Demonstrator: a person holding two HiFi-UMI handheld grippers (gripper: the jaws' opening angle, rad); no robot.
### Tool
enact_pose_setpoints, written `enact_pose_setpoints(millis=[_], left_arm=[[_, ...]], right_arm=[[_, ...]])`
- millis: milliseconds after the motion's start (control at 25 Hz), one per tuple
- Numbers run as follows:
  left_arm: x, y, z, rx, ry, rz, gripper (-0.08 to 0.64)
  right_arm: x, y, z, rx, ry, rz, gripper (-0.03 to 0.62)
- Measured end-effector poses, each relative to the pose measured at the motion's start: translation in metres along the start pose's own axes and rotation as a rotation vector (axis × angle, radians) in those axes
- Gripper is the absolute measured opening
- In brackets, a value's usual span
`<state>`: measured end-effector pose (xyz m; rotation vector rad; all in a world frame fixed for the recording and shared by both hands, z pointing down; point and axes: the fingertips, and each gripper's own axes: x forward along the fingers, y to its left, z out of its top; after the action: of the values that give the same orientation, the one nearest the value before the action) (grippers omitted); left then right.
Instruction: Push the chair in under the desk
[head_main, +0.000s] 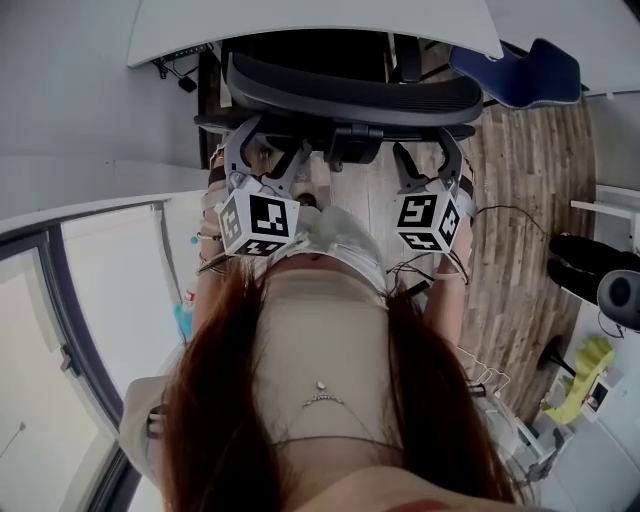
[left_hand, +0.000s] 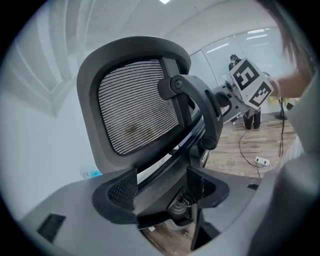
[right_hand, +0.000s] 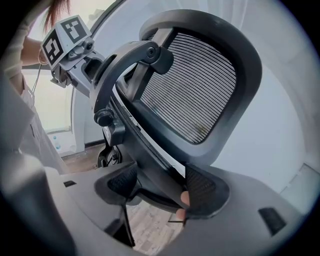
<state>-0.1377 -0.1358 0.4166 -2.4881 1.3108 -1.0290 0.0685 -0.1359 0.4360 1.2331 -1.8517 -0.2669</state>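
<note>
1. One white desk (head_main: 300, 30) at top of the head view.
2. Chair (head_main: 350, 95) at desk edge, partly under it, backrest toward person.
3. Left gripper (left_hand: 160, 190): fingers open, astride backrest frame.
4. Right gripper (right_hand: 156, 189): fingers apart, frame between them.

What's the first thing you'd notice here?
A big black mesh-backed chair stands just before the white desk at the top. The left gripper and right gripper reach its back from either side, jaws apart, each wearing a black-and-white marker cube.
</note>
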Motion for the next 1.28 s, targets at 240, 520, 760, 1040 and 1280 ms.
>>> enact_pose_setpoints(millis=[240, 520, 760, 1040, 1280], left_arm=[[0.006, 0.005, 0.002, -0.014, 0.006, 0.017, 0.301], [0.026, 0.017, 0.011, -0.039, 0.039, 0.035, 0.301], [0.028, 0.018, 0.01, -0.044, 0.052, 0.051, 0.301], [0.036, 0.021, 0.012, -0.051, 0.063, 0.06, 0.301], [0.042, 0.023, 0.014, -0.058, 0.07, 0.065, 0.301]], right_arm=[[0.005, -0.004, 0.002, -0.004, -0.02, 0.007, 0.296], [0.022, -0.019, 0.005, -0.011, -0.037, 0.029, 0.296], [0.024, -0.02, 0.005, -0.017, -0.05, 0.036, 0.296], [0.031, -0.026, 0.006, -0.022, -0.064, 0.041, 0.296], [0.038, -0.031, 0.007, -0.026, -0.066, 0.044, 0.296]])
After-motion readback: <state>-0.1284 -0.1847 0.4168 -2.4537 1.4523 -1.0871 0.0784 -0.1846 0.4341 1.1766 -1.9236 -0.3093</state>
